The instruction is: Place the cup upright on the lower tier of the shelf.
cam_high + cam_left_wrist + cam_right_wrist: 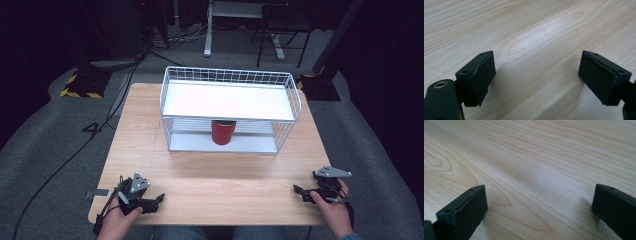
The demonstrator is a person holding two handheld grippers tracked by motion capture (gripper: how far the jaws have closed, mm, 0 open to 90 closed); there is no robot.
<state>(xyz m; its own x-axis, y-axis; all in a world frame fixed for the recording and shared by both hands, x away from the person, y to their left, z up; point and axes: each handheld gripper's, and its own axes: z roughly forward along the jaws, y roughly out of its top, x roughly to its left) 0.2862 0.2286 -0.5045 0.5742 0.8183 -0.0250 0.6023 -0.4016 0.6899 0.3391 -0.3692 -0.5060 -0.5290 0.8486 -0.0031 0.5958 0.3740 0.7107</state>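
Observation:
A red cup [222,131] stands on the lower level of a white wire rack [230,101] at the middle of the table, under the rack's white shelf. My left gripper [159,199] rests near the table's front left corner, held by a hand. Its jaws stand wide apart over bare wood, as the left gripper [536,75] view shows, with nothing between them. My right gripper [299,192] lies near the front right edge, also in a hand. In its own view the right gripper [539,207] is open above bare wood grain.
The wooden table [215,180] has free room in front of the rack. Around it lies grey carpet with cables [100,130] at the left, a yellow-and-black striped base [80,87] at the far left, and desk legs [207,35] behind.

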